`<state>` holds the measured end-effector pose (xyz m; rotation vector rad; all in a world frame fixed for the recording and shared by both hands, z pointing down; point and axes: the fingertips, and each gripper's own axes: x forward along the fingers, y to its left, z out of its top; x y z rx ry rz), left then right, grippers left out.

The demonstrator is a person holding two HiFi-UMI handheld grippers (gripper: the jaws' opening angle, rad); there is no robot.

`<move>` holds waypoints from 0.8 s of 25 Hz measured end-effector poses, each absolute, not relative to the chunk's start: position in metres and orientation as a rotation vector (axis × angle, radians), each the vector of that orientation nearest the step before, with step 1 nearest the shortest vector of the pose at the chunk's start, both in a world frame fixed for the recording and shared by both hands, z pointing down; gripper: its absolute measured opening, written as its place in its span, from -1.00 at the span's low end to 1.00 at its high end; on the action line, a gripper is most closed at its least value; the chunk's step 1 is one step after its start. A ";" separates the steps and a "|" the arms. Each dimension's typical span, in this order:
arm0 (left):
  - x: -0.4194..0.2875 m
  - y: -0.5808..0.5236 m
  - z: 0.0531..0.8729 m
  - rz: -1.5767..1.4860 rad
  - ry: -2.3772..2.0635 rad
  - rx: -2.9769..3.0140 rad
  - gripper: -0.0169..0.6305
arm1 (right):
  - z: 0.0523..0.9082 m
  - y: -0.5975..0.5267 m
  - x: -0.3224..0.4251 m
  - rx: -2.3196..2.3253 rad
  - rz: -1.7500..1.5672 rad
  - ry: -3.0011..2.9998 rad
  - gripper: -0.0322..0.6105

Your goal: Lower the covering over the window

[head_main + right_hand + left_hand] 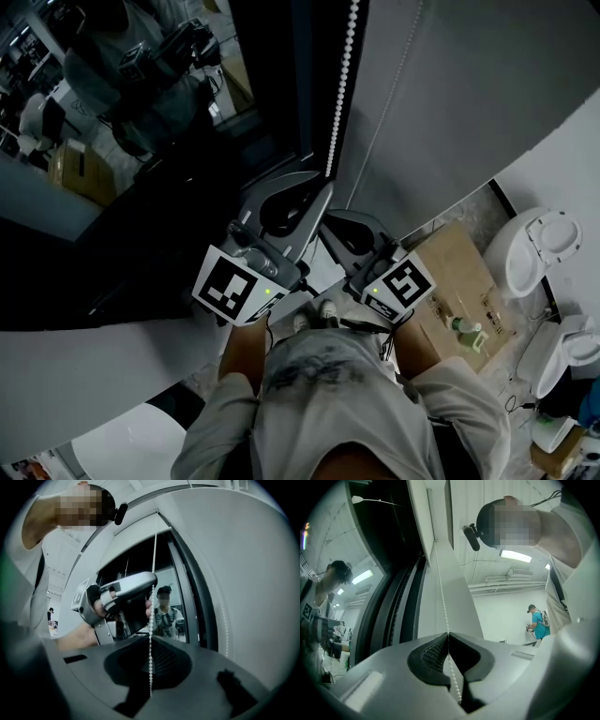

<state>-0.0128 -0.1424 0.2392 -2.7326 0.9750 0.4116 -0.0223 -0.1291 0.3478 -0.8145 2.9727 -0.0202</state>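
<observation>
The left hand-held gripper (449, 634) was closed narrowly on the bead chain (339, 84), its pads pinching the beads. The right hand-held gripper (151, 638) was also closed on the same chain, just below the left one. The chain hung along the right edge of the window (141, 141) and rose toward the window's top. The glass was bare and dark, with the person reflected in it. The covering could not be seen plainly; I judge it was rolled up at the window's top, so most of the lowering remained. The step in hand seemed to be hand-over-hand pulling. The next move would call for a steady downward pull along the chain with one grip always holding it.
</observation>
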 end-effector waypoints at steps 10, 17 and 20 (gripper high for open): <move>-0.015 -0.144 0.283 0.296 1.048 -2.794 -0.91 | 0.325 -0.128 -0.005 -0.834 0.047 2.926 -0.84; -0.018 -0.139 0.314 0.258 1.062 -2.839 -0.91 | 0.307 -0.127 0.001 -0.822 0.059 2.880 -0.70; -0.021 -0.137 0.327 0.230 1.079 -2.860 -0.91 | 0.297 -0.126 0.004 -0.815 0.074 2.858 -0.70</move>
